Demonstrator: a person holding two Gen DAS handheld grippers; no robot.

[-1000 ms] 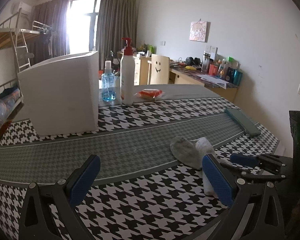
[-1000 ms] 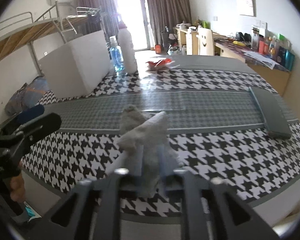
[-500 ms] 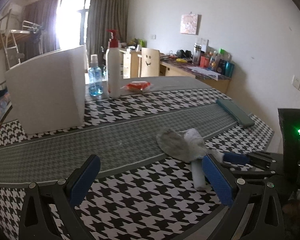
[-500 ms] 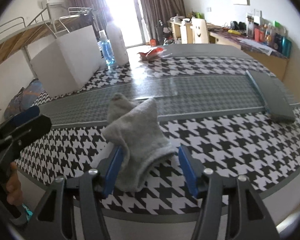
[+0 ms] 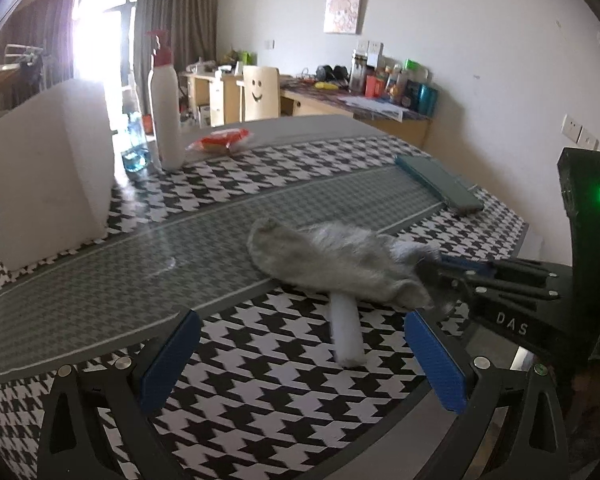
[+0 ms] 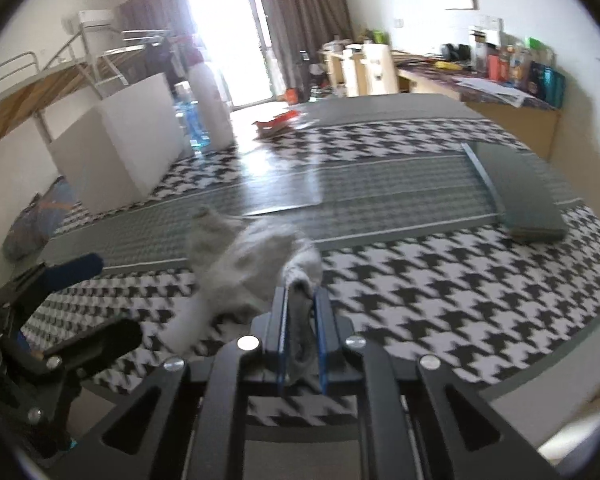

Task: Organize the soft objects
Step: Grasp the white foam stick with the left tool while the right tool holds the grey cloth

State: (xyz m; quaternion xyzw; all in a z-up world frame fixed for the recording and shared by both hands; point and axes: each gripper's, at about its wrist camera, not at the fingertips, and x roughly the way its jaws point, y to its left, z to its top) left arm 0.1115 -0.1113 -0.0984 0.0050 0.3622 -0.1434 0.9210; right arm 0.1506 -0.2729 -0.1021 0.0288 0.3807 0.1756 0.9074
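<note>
A grey sock [image 5: 332,256] lies across the houndstooth table, with a white sock [image 5: 346,336] under it reaching toward the near edge. My right gripper [image 6: 302,300] is shut on the grey sock's near end [image 6: 300,276]; the rest of the sock [image 6: 240,256] stretches away to the left. In the left wrist view the right gripper [image 5: 440,266] grips the sock from the right. My left gripper [image 5: 300,360] is open and empty, just in front of the white sock.
A white box [image 5: 44,160] stands at the back left. Behind it are a white pump bottle [image 5: 166,120], a blue bottle [image 5: 134,152] and a red packet [image 5: 220,142]. A grey flat case [image 5: 438,184] lies at the right edge.
My right gripper was open around the grey sock half a second ago and has now shut on its near end. The left gripper has moved closer to the socks and stays open.
</note>
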